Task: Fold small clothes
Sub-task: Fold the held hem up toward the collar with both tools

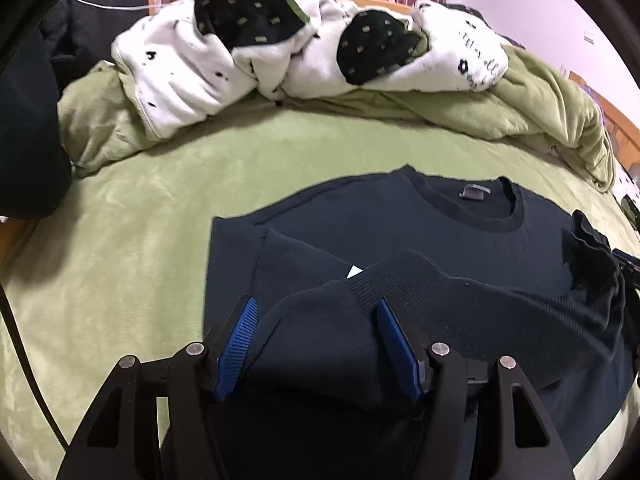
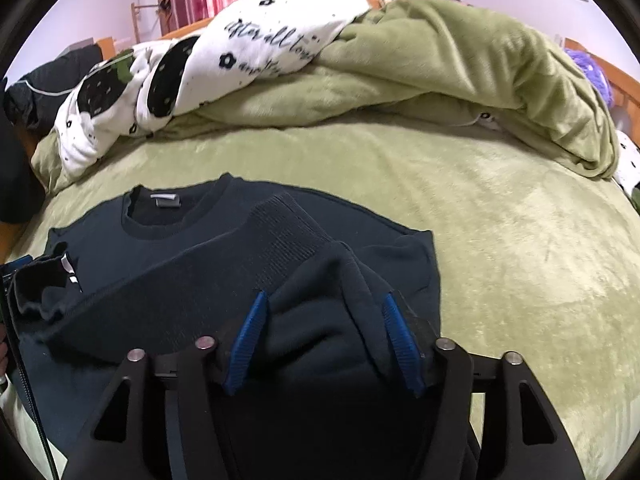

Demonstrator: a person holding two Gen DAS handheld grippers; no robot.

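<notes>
A dark navy sweater [image 1: 400, 216] lies flat on the green bed cover, collar and label toward the far side; it also shows in the right wrist view [image 2: 168, 248]. Its sleeves are folded in over the body. My left gripper [image 1: 316, 308] has its jaws wide apart, with a bunch of the sweater's lower edge [image 1: 320, 344] lying between the blue pads. My right gripper [image 2: 324, 300] also stands wide apart with a raised fold of the hem and ribbed band [image 2: 288, 232] between its pads. The lifted hem stretches between the two grippers.
A crumpled white quilt with black patches [image 1: 224, 64] and a green blanket [image 2: 460, 64] are heaped along the far side of the bed. A dark garment [image 1: 24, 128] lies at the left edge. The green bed cover [image 2: 500, 240] spreads around the sweater.
</notes>
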